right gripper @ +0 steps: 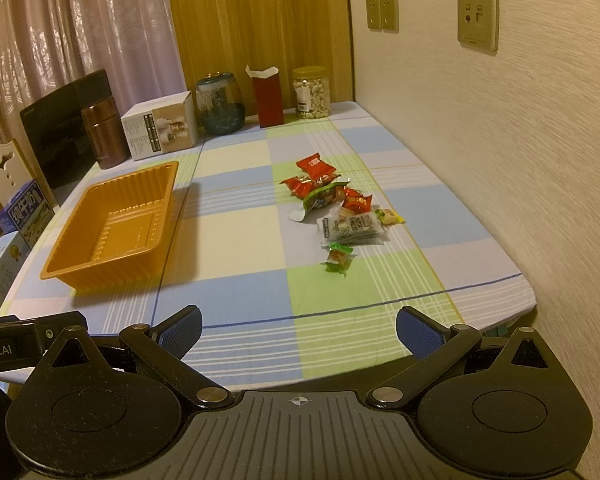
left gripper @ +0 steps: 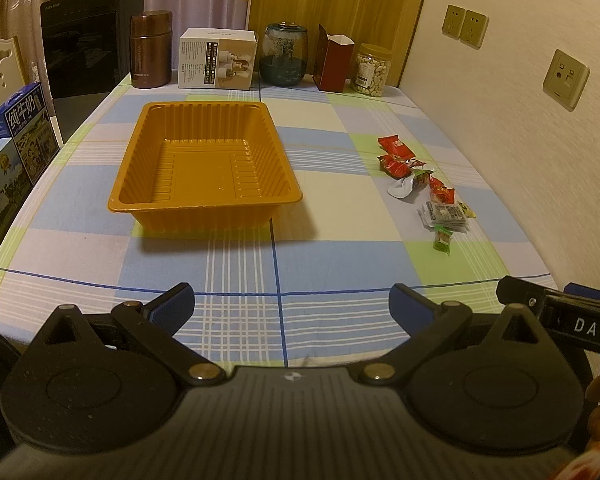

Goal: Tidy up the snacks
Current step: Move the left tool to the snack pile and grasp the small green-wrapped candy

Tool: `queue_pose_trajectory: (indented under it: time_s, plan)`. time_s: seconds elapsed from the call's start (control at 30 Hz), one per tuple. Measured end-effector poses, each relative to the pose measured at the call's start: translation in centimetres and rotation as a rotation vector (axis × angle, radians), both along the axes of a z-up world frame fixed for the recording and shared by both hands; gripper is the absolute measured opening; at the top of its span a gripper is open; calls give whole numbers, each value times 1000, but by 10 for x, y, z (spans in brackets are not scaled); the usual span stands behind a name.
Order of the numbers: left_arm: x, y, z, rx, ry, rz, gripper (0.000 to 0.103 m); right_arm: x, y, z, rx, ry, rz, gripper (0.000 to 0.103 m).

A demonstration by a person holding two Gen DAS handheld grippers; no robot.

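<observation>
An empty orange plastic tray (left gripper: pixel 140 168) (right gripper: pixel 64 248) sits on the checked tablecloth, left of centre. To its right lies a loose pile of wrapped snacks (left gripper: pixel 424 184) (right gripper: pixel 340 204): several red packets (right gripper: pixel 315 165), a grey packet (right gripper: pixel 350 229), a green-ended candy (right gripper: pixel 339 258) and a yellow one (right gripper: pixel 388 216). My left gripper (left gripper: pixel 291 304) hovers open over the table's near edge, in front of the tray. My right gripper (right gripper: pixel 299 330) is open too, near the front edge, short of the snacks. Neither holds anything.
Along the back stand a brown flask (left gripper: pixel 151 50), a white box (left gripper: pixel 217 58), a glass jar (left gripper: pixel 285 54), a red carton (left gripper: pixel 334 64) and a jar of nuts (left gripper: pixel 371 70). Milk cartons (left gripper: pixel 22 128) and a black appliance (left gripper: pixel 86 40) line the left edge. A wall (right gripper: pixel 500 160) bounds the right side.
</observation>
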State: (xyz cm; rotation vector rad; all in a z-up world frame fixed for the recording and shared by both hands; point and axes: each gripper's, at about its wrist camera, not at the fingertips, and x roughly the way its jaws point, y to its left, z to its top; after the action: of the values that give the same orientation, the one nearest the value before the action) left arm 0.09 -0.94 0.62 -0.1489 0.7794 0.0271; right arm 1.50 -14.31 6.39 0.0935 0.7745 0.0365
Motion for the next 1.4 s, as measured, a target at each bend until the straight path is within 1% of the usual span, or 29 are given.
queue_pose_trajectory:
  time_s: [0.33,0.53,0.73,0.93,1.1,1.2,1.33,1.4]
  plan:
    - [0,-1,0,-5,1,0,103,0,0,0,1,0,0,102]
    - [3,-1,0,-32,-7,-11,103,-1,-7,-2,5,-20,-23,102]
    - [15,-1,-6,-61,-9,-33,103,2,-16,-3,12,-38,-52,102]
    - [36,-10,-9,-92,-16,-83,103,13,-30,-2,4,-59,-85,102]
    - [60,-26,-13,-86,-23,-138,103,24,-48,-2,-13,-73,-119,102]
    - [79,-38,-18,-98,-15,-177,102,32,-62,-4,-23,-72,-134,102]
    - [101,-58,-27,-73,-11,-227,100,43,-79,-10,-43,-64,-137,102]
    - [113,-70,-33,-69,-1,-262,96,48,-89,-14,-48,-61,-138,102]
